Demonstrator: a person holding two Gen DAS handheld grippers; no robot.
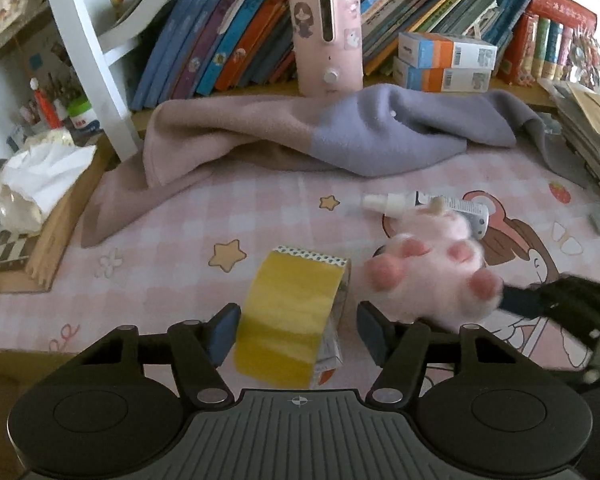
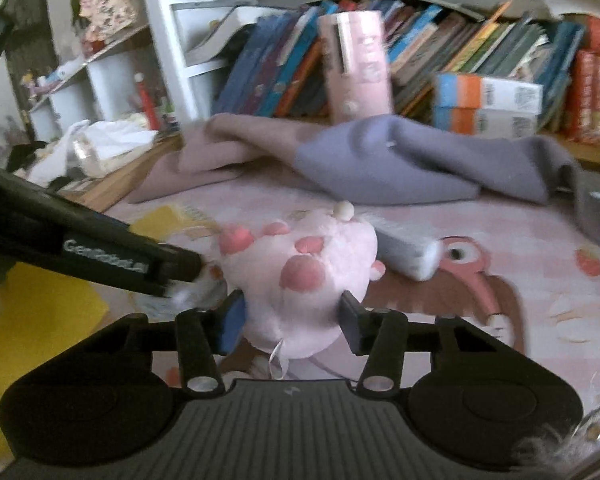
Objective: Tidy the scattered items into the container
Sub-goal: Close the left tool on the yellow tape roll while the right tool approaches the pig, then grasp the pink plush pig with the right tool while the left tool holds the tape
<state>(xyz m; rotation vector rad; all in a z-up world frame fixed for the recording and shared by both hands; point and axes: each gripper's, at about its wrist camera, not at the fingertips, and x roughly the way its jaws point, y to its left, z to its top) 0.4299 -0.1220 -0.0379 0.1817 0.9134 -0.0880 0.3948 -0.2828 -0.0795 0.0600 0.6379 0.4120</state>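
A roll of yellow tape (image 1: 296, 316) stands on edge on the pink checked mat (image 1: 172, 240), between the fingers of my left gripper (image 1: 298, 334), which is open around it with gaps on both sides. A pink plush paw toy (image 1: 432, 272) is held to the right of the tape. In the right wrist view my right gripper (image 2: 292, 318) is shut on the plush paw (image 2: 300, 276), pads pressed into its sides. A white spray bottle (image 1: 428, 204) lies behind the plush. The left gripper's body (image 2: 100, 252) shows at the left in the right wrist view.
A pink and purple blanket (image 1: 300, 136) lies crumpled across the back of the mat. Behind it stand a pink cylinder device (image 1: 326, 32), leaning books (image 1: 220, 40) and blue-orange boxes (image 1: 444, 62). A tissue pack on a cardboard box (image 1: 32, 188) sits at the left.
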